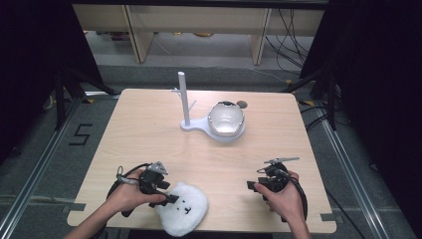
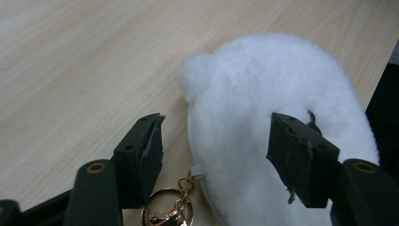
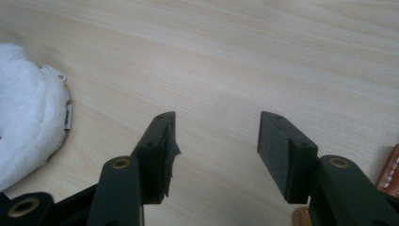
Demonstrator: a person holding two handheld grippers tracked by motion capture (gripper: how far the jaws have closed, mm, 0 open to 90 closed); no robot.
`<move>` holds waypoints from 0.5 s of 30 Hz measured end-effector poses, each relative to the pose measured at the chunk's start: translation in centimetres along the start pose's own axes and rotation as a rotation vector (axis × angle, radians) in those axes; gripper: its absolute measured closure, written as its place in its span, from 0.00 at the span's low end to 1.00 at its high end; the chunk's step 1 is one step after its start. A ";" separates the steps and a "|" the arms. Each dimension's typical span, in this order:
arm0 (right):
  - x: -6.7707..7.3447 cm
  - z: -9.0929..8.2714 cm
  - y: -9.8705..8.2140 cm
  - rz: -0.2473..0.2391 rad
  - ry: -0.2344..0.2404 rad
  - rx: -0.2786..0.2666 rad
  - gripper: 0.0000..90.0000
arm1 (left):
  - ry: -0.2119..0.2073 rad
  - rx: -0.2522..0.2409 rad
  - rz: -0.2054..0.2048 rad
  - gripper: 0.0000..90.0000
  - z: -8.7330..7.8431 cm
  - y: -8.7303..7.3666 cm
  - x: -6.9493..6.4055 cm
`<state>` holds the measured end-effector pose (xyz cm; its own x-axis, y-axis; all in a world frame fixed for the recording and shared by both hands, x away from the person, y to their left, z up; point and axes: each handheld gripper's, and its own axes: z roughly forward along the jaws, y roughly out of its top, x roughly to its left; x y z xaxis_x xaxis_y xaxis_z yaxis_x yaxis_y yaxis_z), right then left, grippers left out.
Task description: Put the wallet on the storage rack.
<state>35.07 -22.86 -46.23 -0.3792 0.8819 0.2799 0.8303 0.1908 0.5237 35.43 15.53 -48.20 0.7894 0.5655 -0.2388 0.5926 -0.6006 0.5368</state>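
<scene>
A white fluffy pouch with a small bear face point(image 1: 181, 209) lies at the table's front edge. My left gripper point(image 1: 171, 195) reaches onto its left side. In the left gripper view the jaws of the left gripper point(image 2: 216, 122) stand open around the edge of the pouch point(image 2: 263, 94), the right jaw lying over the fur, and a gold key ring point(image 2: 169, 212) hangs low between them. My right gripper point(image 1: 250, 185) hovers open at the front right, pointing left. In its own view the right gripper point(image 3: 216, 115) has bare wood between its jaws, and the pouch point(image 3: 28, 122) lies at the left.
A white stand point(image 1: 185, 99) with a pole and small hooks rises at the table's point(image 1: 149, 134) middle back, and a shiny silver round object point(image 1: 226, 119) rests on its base. A brown leather piece point(image 3: 390, 174) shows at the right edge of the right gripper view.
</scene>
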 end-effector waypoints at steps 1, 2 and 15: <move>-0.1 0.1 -0.1 -0.017 -0.009 -0.006 0.53 | 0.001 0.035 0.017 0.40 0.3 0.0 0.2; -0.1 0.1 -0.1 -0.018 -0.008 -0.006 0.53 | 0.006 0.027 -0.007 0.40 0.6 0.0 0.0; 0.0 0.3 0.0 -0.032 -0.005 0.030 0.52 | -0.007 0.078 0.007 0.50 1.3 0.2 -0.2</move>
<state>35.19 -22.68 -46.48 -0.4043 0.8770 0.2595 0.8294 0.2320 0.5083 35.63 14.52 -49.11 0.7943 0.5575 -0.2413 0.5978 -0.6465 0.4741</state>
